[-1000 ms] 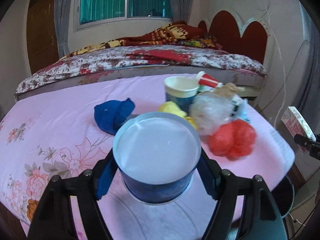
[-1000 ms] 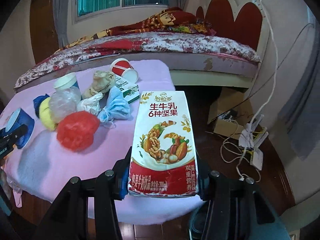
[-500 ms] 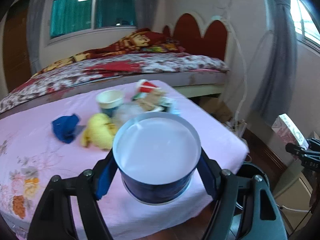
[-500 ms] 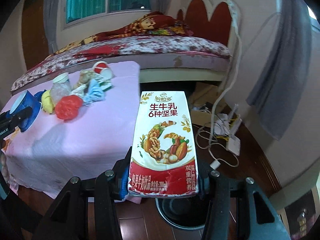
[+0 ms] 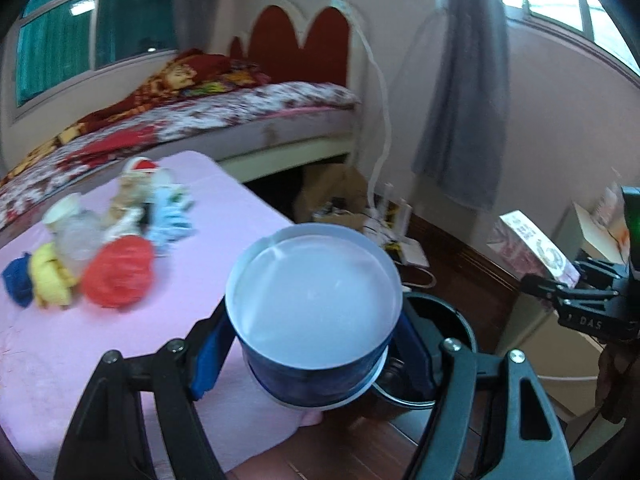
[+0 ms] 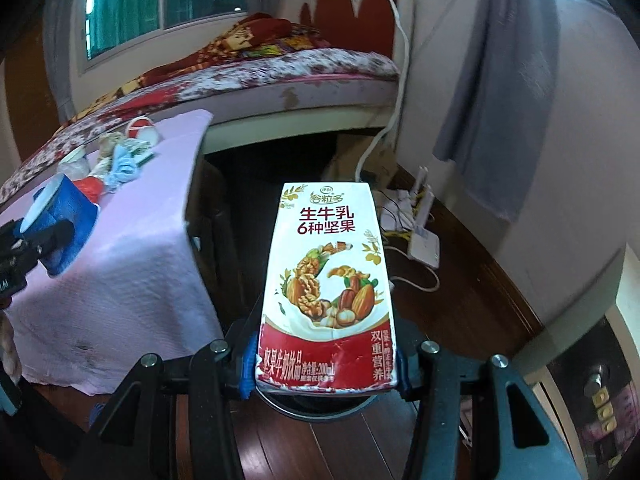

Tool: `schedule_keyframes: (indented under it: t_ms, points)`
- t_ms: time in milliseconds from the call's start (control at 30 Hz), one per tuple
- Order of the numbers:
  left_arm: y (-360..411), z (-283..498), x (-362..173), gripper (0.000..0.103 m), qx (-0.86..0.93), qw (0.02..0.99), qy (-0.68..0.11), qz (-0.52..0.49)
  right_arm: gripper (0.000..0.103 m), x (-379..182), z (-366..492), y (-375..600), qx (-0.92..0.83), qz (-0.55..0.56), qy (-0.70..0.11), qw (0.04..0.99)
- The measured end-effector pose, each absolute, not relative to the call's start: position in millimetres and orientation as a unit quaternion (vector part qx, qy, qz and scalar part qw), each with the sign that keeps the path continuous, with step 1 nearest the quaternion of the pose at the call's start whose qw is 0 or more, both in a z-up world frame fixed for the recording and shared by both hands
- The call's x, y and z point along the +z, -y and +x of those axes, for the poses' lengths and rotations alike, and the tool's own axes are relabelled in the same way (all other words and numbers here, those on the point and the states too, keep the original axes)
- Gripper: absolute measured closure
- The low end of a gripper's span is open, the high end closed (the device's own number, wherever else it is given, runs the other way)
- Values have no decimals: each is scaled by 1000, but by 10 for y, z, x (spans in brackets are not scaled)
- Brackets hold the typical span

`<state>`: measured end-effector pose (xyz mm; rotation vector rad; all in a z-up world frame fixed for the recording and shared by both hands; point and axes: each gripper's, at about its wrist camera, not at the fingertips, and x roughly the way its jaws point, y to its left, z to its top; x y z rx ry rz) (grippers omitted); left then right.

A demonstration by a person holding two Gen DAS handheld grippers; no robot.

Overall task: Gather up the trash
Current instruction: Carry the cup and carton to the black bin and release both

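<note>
While the left tool [image 5: 316, 354] clenches a blue paper cup [image 5: 314, 316] at the desk's [image 5: 208, 248] right edge, above a black trash bin [image 5: 448, 344] on the floor, the right tool [image 6: 326, 364] grips a nut-milk carton [image 6: 328, 280] over that bin [image 6: 320, 404]. Crumpled bags and cups [image 5: 100, 236] lie far left on the pink cloth.

Right gripper [image 6: 326, 364] clamps a red-and-white nut-milk carton [image 6: 328, 292] above a dark round bin [image 6: 320, 410]; pink-clothed table [image 6: 132, 248] sits left.
</note>
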<state>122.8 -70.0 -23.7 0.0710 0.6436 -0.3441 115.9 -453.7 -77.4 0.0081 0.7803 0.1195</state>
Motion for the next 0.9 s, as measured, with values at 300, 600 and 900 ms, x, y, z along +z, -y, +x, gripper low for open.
schedule_keyframes:
  t_ms: [300,600,900]
  points:
    - [1305,1263,-556,28,-229,906,-351,60,50,-1149,1088,4775,62,8,-411,910]
    - [1643,1484,-953,28,-254,881,-392,72,50,-1705,1219,4767,84,-23,-455,886]
    - [1748,1650,-1388,28,-265,854,-442,65,50,-2158,1474,4705,121,-53,-479,868]
